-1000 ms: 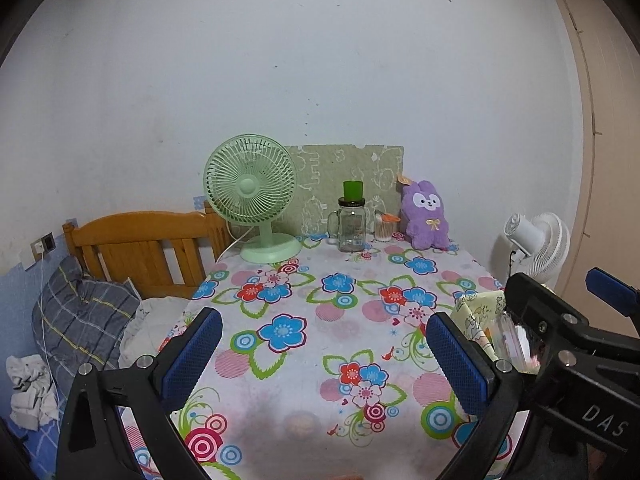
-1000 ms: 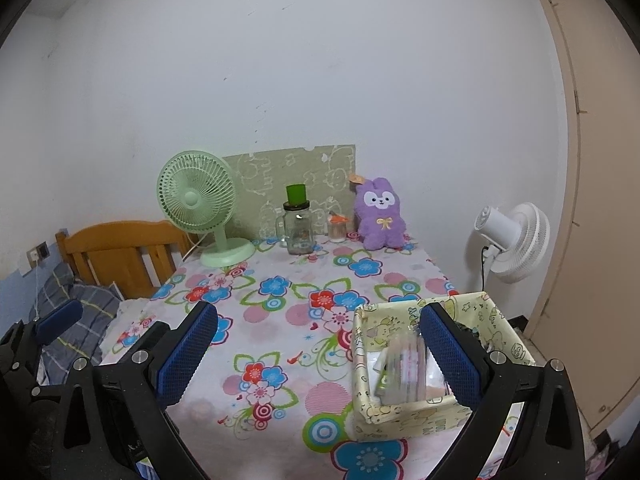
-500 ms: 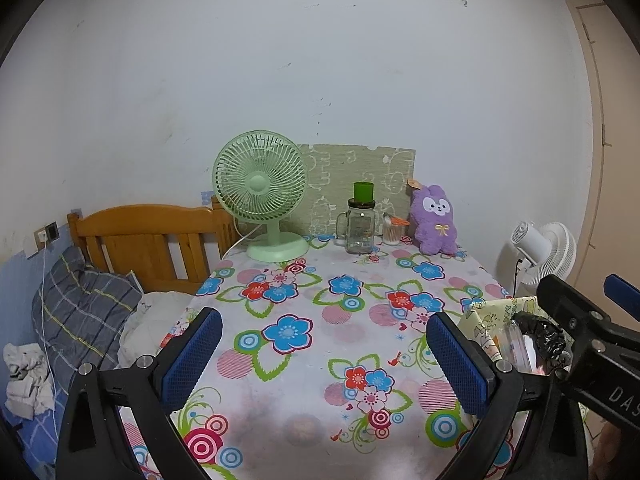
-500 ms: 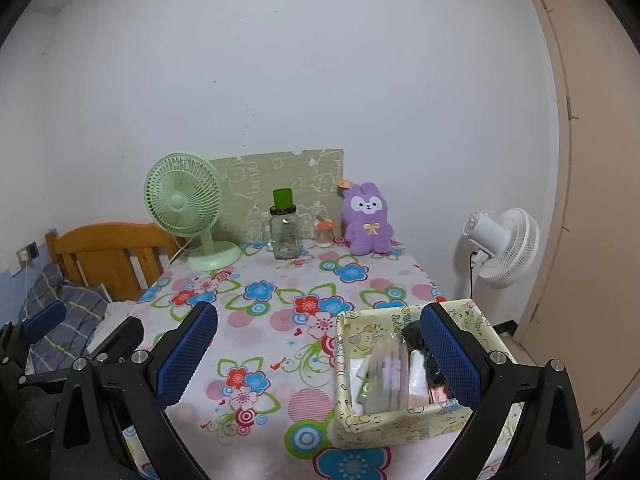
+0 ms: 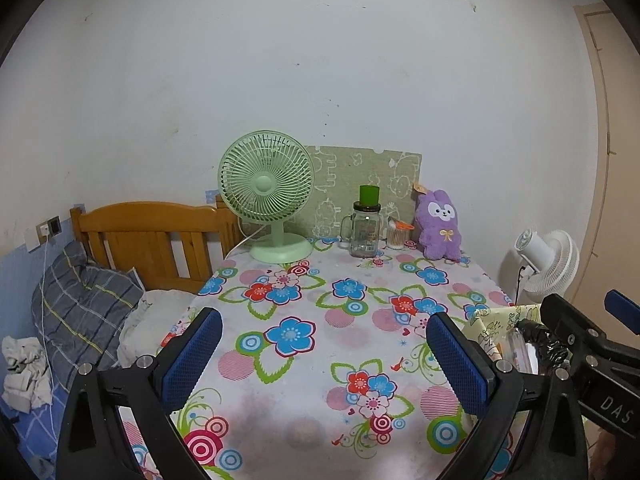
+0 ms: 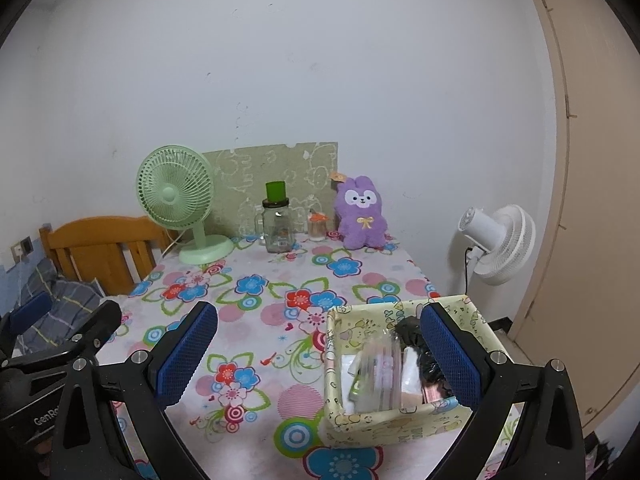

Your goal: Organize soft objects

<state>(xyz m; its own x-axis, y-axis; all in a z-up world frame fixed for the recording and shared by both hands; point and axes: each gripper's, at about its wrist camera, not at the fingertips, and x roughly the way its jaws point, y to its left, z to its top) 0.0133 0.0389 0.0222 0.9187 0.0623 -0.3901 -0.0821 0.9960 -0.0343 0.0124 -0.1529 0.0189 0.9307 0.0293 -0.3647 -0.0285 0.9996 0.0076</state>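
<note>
A purple plush rabbit (image 5: 438, 225) (image 6: 361, 213) sits upright at the table's far right, against the wall. A yellow patterned fabric box (image 6: 400, 412) (image 5: 494, 326) stands at the near right of the floral tablecloth (image 5: 320, 320), holding plastic packets and a black bag (image 6: 424, 360). My left gripper (image 5: 326, 360) is open over the near middle of the table, nothing between its blue pads. My right gripper (image 6: 314, 354) is open too, its right finger in front of the box.
A green desk fan (image 5: 267, 196), a glass jar with a green lid (image 5: 365, 226) and a small cup of swabs (image 5: 396, 234) line the back. A wooden headboard (image 5: 152, 236) and pillow (image 5: 84, 300) lie left. A white fan (image 6: 498, 242) stands right, near a door (image 6: 592, 200).
Both grippers have pulled back and risen a little, so the table and box look farther away. Both stay open and nothing on the table has moved.
</note>
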